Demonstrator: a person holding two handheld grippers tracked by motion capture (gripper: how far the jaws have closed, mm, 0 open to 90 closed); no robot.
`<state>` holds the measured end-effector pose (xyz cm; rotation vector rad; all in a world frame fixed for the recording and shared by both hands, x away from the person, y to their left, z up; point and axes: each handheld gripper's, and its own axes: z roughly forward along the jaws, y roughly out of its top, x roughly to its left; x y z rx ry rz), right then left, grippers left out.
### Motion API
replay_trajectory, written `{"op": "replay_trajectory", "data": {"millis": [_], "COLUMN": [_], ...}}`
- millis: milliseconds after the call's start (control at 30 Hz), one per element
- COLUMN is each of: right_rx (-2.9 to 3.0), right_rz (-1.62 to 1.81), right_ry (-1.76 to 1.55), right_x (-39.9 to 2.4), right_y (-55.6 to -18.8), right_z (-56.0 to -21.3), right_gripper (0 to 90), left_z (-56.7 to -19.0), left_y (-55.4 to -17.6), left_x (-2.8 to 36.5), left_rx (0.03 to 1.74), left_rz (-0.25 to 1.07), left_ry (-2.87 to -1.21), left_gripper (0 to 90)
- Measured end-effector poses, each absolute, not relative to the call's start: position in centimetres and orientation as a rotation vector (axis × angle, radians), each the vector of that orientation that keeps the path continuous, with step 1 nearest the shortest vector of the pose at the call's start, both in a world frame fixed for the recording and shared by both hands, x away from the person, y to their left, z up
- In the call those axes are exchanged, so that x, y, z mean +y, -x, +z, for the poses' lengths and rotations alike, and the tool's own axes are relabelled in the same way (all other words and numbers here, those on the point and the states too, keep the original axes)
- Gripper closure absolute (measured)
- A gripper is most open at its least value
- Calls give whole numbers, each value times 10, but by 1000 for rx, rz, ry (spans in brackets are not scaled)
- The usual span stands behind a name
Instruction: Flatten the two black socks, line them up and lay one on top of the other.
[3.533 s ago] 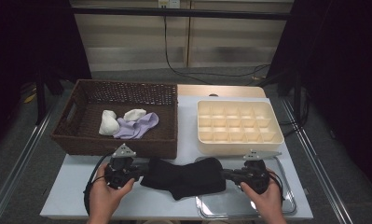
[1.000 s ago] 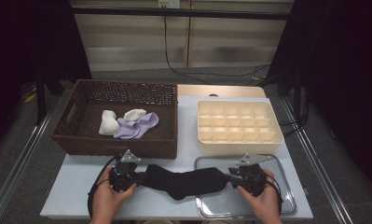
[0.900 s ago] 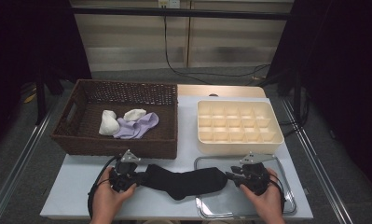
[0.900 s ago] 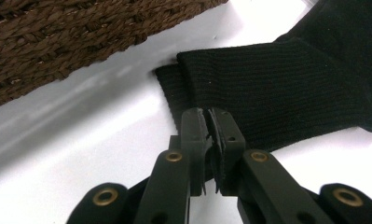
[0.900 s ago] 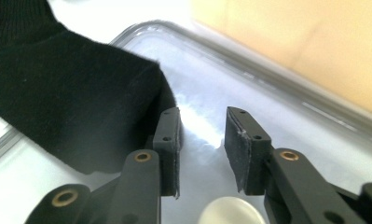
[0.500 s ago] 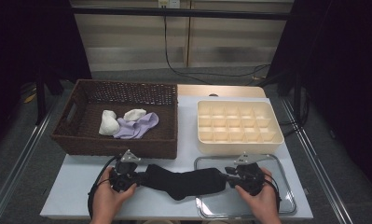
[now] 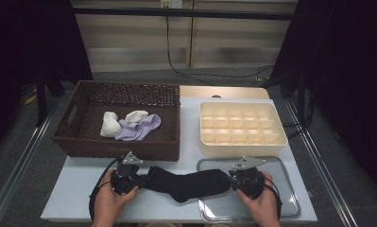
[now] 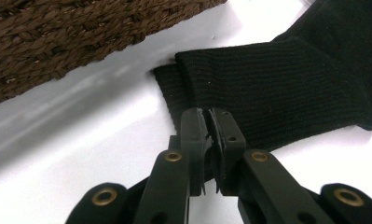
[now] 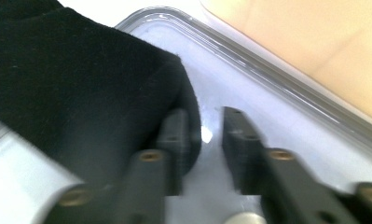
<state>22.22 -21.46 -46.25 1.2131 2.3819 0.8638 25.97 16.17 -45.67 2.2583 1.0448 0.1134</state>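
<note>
A black sock (image 7: pixel 186 182) lies stretched sideways near the table's front edge, its toe end resting on a clear tray (image 7: pixel 280 208). My left gripper (image 7: pixel 140 178) is at the cuff end; in the left gripper view its jaws (image 8: pixel 207 112) are shut on the ribbed cuff of the sock (image 8: pixel 286 84). My right gripper (image 7: pixel 234 180) is at the toe end. Its jaws (image 9: pixel 204 116) have just been closing and still show a gap, with the rounded toe of the sock (image 9: pixel 81 93) curling against the left jaw and into that gap.
A dark wicker basket (image 7: pixel 120 147) stands at the back left and holds two white socks (image 7: pixel 109 124) and a purple sock (image 7: pixel 140 128). A cream box with several compartments (image 7: pixel 243 143) stands behind the clear tray (image 9: pixel 267 60). White table (image 7: pixel 77 189) shows left of my left hand.
The sock has been pulled out longer and flatter than 3.5 s ago. My right gripper has edged left onto the toe and its jaws have narrowed. The left gripper has stayed put.
</note>
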Motion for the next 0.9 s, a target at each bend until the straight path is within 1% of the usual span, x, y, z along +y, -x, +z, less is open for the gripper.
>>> {"op": "replay_trajectory", "data": {"millis": [33,133,200,433,567,600,667,767,833,900], "right_rx": [2385,2362,2358,2356,2344,2336,2342,2348,2347,2348], "right_rz": [885,920,934,983,1014,1029,1033,1047,1069,1068], "right_ry": [-1218,-1248,-1254,-1266,-1254,-1248,-1244,-1242,-1232,-1229], "right_x": [-217,-224,-227,-228,-229,-229,-229,-229,-227,-227], "right_y": [-223,-223,-223,-222,-220,-220,-220,-220,-221,-221], "right_z": [-461,-457,-455,-451,-446,-445,-444,-443,-441,-441], "right_gripper": [816,821,857,868,858,859,869,896,897,897], "left_z": [-457,-457,-456,-454,-450,-449,-447,-449,-451,-453], "left_y": [-260,-260,-260,-259,-258,-258,-258,-258,-257,-257], "left_x": [162,162,161,161,164,165,167,170,171,171], "left_rx": [1044,1043,1043,1034,1038,1037,1042,1070,1079,1083], "left_rz": [114,113,114,138,165,180,194,187,179,162], "left_ry": [-2260,-2259,-2262,-2262,-2219,-2205,-2188,-2163,-2151,-2153], "left_gripper": [846,847,847,833,758,725,689,621,584,579]}}
